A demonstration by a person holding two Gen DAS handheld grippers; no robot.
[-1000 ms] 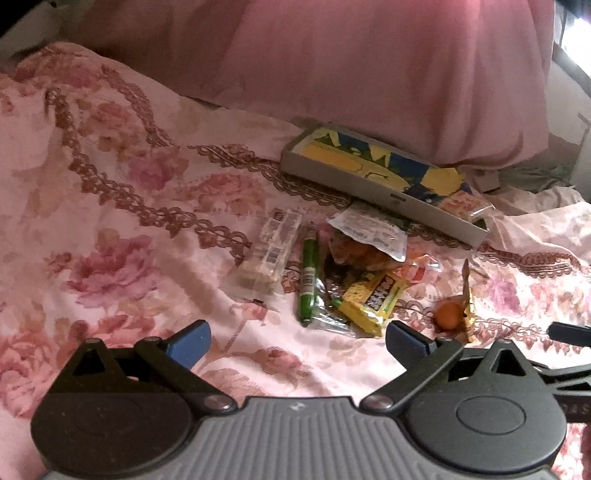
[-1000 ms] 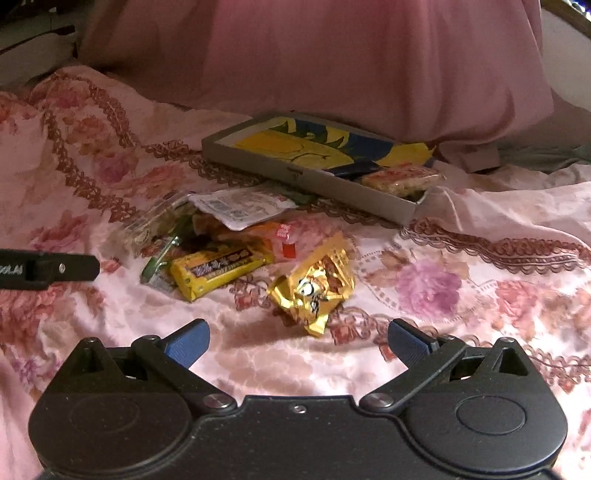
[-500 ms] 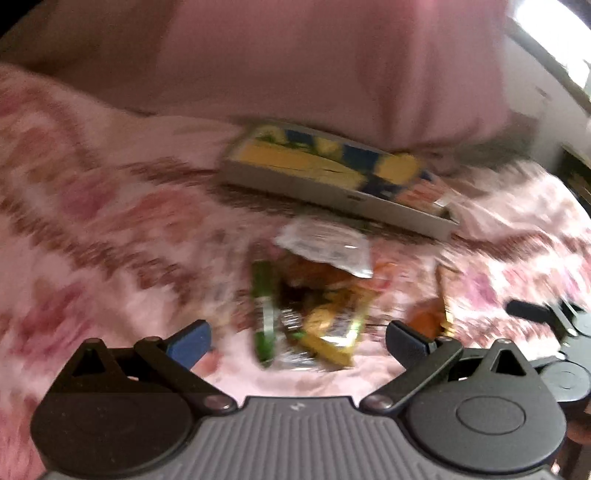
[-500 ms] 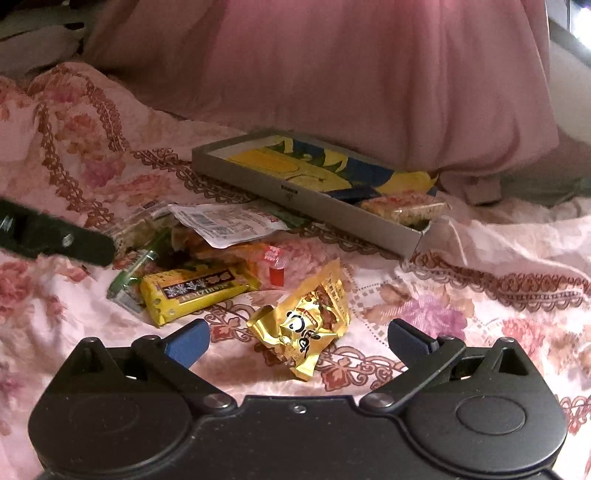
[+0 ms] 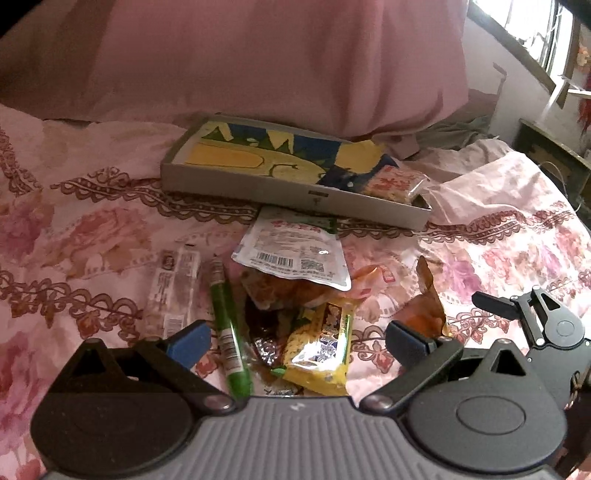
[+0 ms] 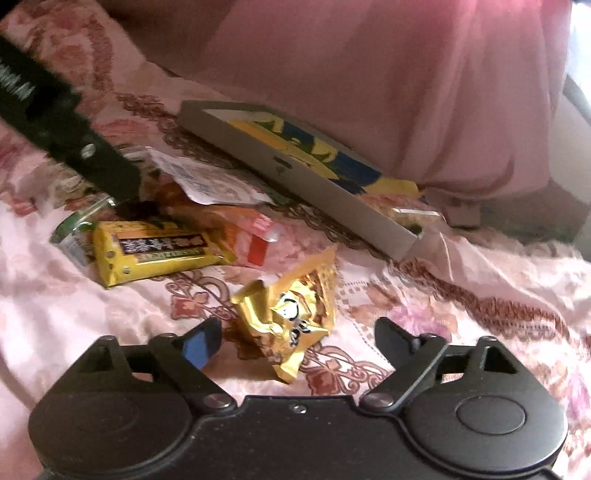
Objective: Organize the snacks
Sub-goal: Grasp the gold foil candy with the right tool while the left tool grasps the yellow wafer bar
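Left tool (image 5: 295,341): we find it spread wide over the yellow bar (image 5: 321,350).
Right tool (image 6: 297,338): we find it wide, empty, flanking the gold packet (image 6: 291,310).
Bed (image 5: 92,229): carries both.

Snack pile (image 5: 295,295) blocks tray (image 5: 295,192) front; bedspread (image 5: 92,229) left is bare.

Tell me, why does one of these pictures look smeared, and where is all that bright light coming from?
Right wrist view: motion blur softens everything, including the gold snack packet and the grey tray. Left wrist view: sharper; a window at upper right is blown out white, and glare glints off the white pouch. Both views curve at the edges from fisheye lenses.
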